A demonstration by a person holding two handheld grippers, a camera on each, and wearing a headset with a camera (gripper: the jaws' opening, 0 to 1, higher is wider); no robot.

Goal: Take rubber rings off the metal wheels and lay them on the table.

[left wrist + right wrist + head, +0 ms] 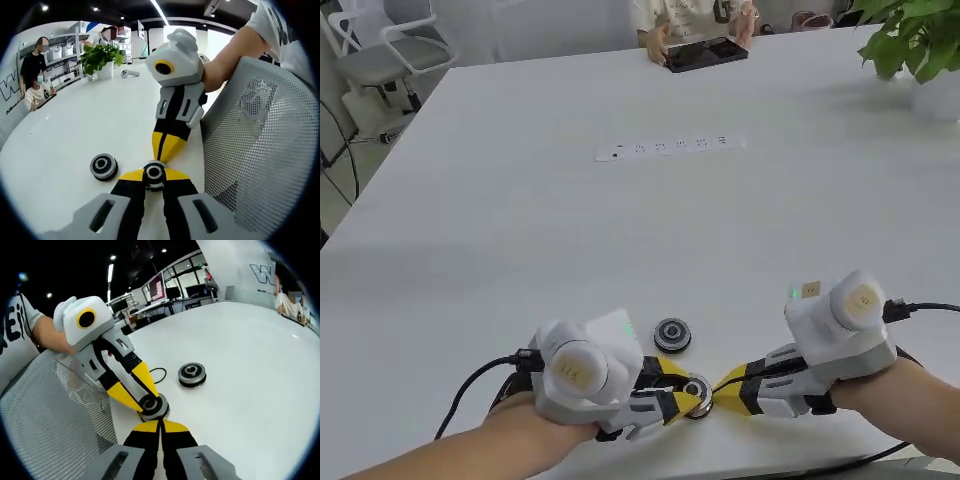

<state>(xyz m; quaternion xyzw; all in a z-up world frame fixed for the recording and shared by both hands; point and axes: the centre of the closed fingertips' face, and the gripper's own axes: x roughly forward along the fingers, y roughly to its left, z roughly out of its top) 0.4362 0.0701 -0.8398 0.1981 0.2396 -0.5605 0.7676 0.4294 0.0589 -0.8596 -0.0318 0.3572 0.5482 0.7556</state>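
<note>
Left gripper view: jaws around wheel (154, 175)

Between left gripper (154, 176) jaws, wheel (154, 169) rim partly hidden by tips. Whether right gripper (160, 424) pinches it: unclear.

1. Head view: high above the near edge of the worktop (620, 220), looking forward and down.
2. Left gripper view: low, close, facing the right hand-held gripper (163, 156).
3. Right gripper view: opposite, facing the left hand-held gripper (147, 400); both share the metal wheel (154, 174).
</note>
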